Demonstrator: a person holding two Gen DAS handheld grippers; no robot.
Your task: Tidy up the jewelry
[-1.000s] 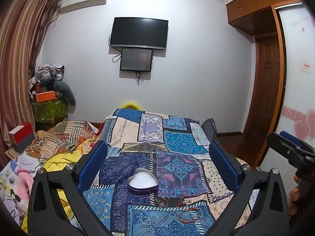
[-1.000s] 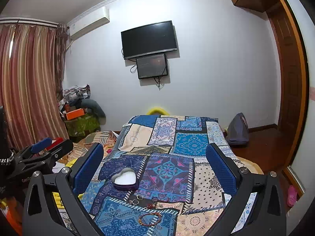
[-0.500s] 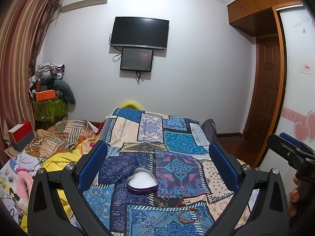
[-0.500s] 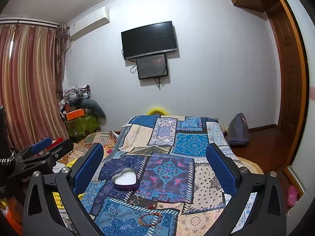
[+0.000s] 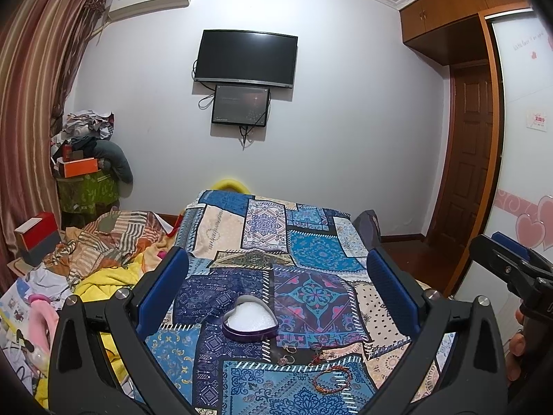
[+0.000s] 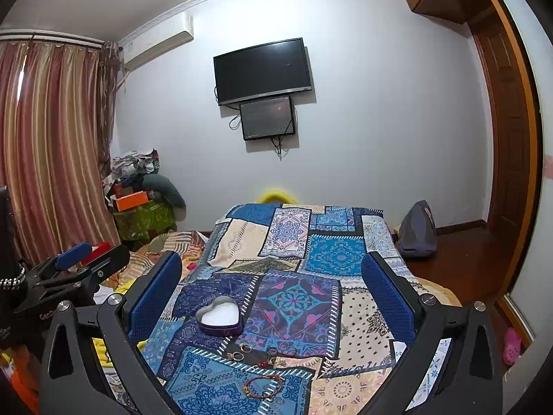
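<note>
A purple heart-shaped box point(image 5: 249, 322) with white lining sits open on the patchwork bedspread point(image 5: 311, 252); it also shows in the right wrist view point(image 6: 219, 315). Just in front of it lie small rings point(image 5: 289, 349) point(image 6: 242, 350) and a red beaded bracelet point(image 5: 332, 379) point(image 6: 264, 384). My left gripper point(image 5: 276, 297) is open and empty, held above the bed behind the box. My right gripper point(image 6: 271, 297) is open and empty, held likewise. Each gripper shows at the edge of the other's view.
A pile of striped and yellow bedding point(image 5: 103, 252) lies left of the bedspread. Boxes and clothes are stacked in the left corner point(image 5: 83, 169). A dark bag point(image 6: 416, 230) sits on the floor at the right, near a wooden door point(image 5: 473, 159).
</note>
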